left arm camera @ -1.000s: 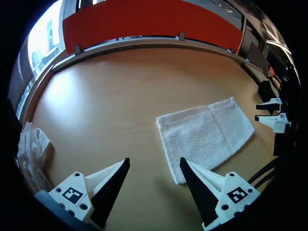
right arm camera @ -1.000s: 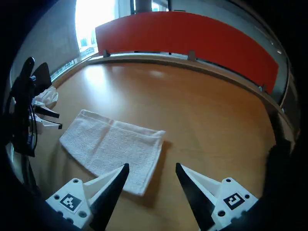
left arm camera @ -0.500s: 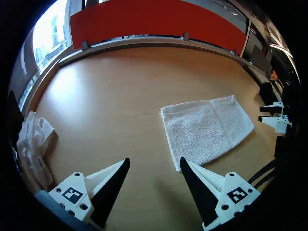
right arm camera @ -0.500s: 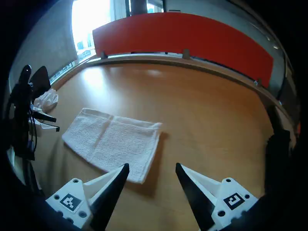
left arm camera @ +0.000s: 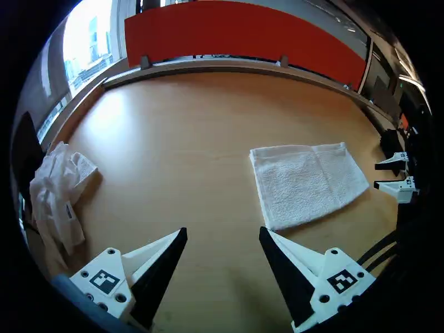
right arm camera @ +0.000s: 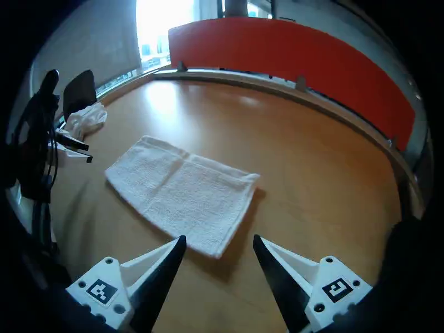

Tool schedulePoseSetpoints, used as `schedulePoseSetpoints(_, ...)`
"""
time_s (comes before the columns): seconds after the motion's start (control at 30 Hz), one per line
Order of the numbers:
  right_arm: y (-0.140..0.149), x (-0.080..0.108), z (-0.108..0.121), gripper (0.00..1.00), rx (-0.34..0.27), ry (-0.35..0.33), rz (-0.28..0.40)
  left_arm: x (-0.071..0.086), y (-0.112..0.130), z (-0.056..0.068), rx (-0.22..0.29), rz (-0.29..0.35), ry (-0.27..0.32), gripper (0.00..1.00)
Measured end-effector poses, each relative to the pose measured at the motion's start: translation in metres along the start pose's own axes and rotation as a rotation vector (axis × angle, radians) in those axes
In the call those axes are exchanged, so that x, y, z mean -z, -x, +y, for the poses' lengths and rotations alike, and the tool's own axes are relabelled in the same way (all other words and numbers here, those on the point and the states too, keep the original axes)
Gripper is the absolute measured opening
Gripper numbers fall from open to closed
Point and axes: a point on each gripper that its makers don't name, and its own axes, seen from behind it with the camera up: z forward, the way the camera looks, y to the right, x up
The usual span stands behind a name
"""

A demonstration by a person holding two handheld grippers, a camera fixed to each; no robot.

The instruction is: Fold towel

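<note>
the left gripper (left arm camera: 222, 230) holds its fingers (left arm camera: 164, 261) wide apart with nothing between them, above bare surface (left arm camera: 183, 133). the right gripper (right arm camera: 218, 238) is also spread and empty, its fingers (right arm camera: 158, 272) just short of the towel's near corner.

the towel (right arm camera: 183, 191) lies flat around the middle of the surface, well clear of the far edge where a red panel (right arm camera: 288, 50) stands. from the left gripper view it (left arm camera: 305, 186) sits ahead and to the right. it lies between the two grippers and touches neither.

risks, as a judgement: the towel looks already doubled, with a thick near edge, so a shallow pinch could catch the top layer alone and peel the fold open. the surface is smooth, glossy and wood-toned, so the cloth may slide ahead of a finger instead of lifting. if the two grippers take uneven corners, the next fold will come out skewed.

the towel is white looped terry, soft and limp. it is a rough rectangle with a flatter hem band across it and slightly wavy edges. a crumpled white cloth (left arm camera: 58, 191) lies heaped at the window-side edge, well apart. the fingers are rigid white plastic wedges with black inner faces that taper to points.
</note>
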Motion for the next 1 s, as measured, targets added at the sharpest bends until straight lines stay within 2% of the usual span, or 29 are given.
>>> schedulePoseSetpoints(0.13,0.004,-0.001,-0.001,0.93,0.043,-0.017,-0.017,0.006,0.006,-0.006,0.018,0.002,-0.01,0.97)
schedulePoseSetpoints(0.53,0.016,-0.006,-0.001,0.92,0.124,-0.059,-0.066,0.02,0.015,-0.017,0.055,0.007,-0.033,0.97)
schedulePoseSetpoints(0.8,0.033,-0.017,0.001,0.78,0.17,-0.089,-0.121,0.025,0.025,-0.023,0.064,-0.001,-0.043,0.97)
schedulePoseSetpoints(1.0,0.033,-0.02,0.003,0.73,0.193,-0.092,-0.123,0.027,0.031,-0.026,0.073,-0.008,-0.048,0.97)
